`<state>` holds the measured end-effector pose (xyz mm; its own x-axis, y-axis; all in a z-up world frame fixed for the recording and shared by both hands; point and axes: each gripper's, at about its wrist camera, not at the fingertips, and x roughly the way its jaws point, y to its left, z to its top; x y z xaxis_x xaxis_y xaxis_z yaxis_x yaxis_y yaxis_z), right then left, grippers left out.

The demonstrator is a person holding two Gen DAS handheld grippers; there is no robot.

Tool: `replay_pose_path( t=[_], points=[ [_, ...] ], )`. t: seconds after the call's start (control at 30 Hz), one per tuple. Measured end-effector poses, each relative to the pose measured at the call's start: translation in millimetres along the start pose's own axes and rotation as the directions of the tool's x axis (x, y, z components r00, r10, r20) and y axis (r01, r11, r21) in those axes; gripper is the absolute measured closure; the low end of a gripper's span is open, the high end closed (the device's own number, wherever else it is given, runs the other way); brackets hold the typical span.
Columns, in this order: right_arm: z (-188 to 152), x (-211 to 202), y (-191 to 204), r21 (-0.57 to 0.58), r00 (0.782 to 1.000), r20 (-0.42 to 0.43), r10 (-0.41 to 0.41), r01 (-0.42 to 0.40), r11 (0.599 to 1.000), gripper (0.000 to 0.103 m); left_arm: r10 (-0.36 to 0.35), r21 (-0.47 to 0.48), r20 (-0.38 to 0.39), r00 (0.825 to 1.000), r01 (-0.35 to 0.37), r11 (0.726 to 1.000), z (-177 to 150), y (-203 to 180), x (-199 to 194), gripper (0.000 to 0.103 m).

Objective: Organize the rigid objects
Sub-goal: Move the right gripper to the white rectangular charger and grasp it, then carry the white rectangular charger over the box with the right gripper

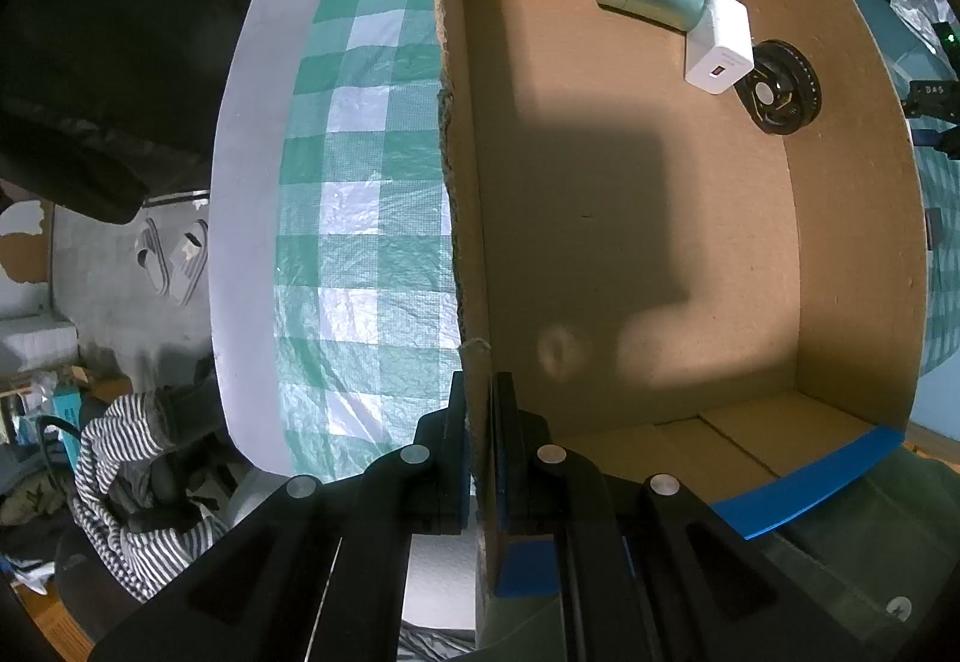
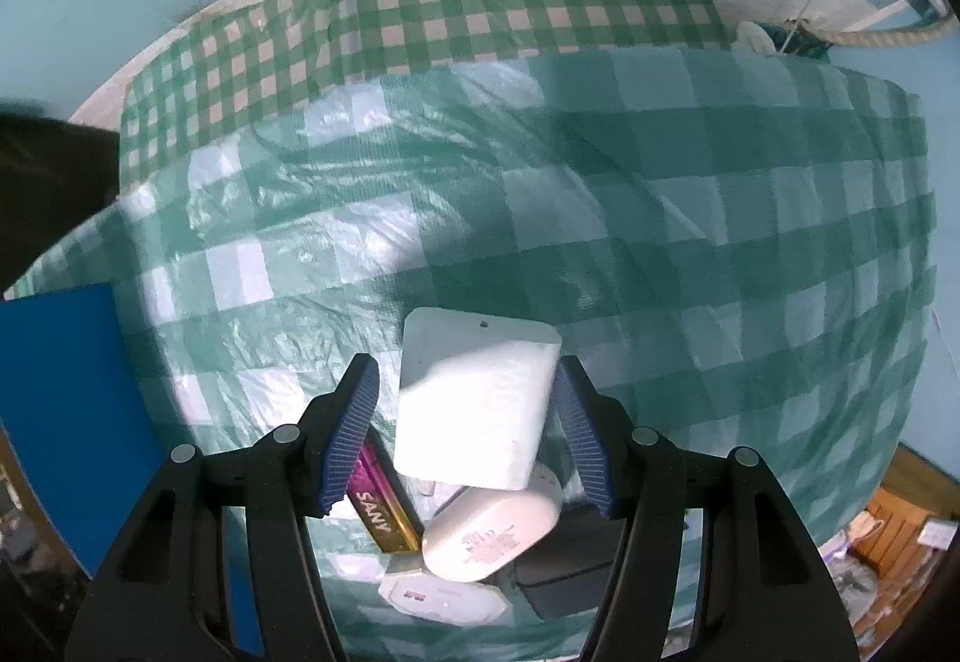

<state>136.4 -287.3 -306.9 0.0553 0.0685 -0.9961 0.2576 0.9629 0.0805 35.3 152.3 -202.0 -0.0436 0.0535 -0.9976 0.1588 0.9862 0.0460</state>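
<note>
While the cardboard box (image 1: 630,218) wall is clamped by the left tongs (image 1: 477,458), a white charger block (image 2: 477,404) is straddled, ungripped, by the open right tongs (image 2: 468,440) at six o'clock on the checked bench (image 2: 660,254); its flat sides should be squeezed squarely.

Left gripper (image 1: 478,458) jaws clamped, right gripper (image 2: 465,422) jaws spread

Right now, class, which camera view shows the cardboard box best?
The left wrist view: the cardboard box fills it, open, with the left gripper clamped on its wall. The right wrist view shows at most a blue edge, which may not be the box.
</note>
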Motion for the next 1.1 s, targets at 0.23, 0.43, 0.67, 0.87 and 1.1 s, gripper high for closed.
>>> replay_pose_path(
  t=[0.23,0.43,0.67,0.87,1.1],
  points=[
    [-2,13,4,-0.025,0.999,-0.002,-0.041,0.041,0.999,0.042,0.001,-0.002,-0.002,1.000,-0.001,1.000,0,0,0,0.097],
    [-5,16,4,-0.043,0.998,0.008,-0.054,0.055,0.998,0.046,-0.001,-0.001,-0.004,1.000,0.001,1.000,-1,1,0,0.097],
    [-8,13,6,-0.069,0.997,0.047,-0.061,0.064,0.996,0.051,0.002,0.009,-0.006,1.000,-0.002,1.000,-1,0,0,0.097],
    [-13,3,17,-0.109,0.995,0.087,-0.047,0.057,0.992,0.052,0.003,0.013,0.000,1.000,-0.003,1.000,2,-1,-3,0.097],
    [-19,-18,41,-0.193,0.991,0.131,-0.038,0.063,0.979,0.052,0.003,0.019,0.000,1.000,-0.003,1.000,3,-1,-3,0.097]
  ],
)
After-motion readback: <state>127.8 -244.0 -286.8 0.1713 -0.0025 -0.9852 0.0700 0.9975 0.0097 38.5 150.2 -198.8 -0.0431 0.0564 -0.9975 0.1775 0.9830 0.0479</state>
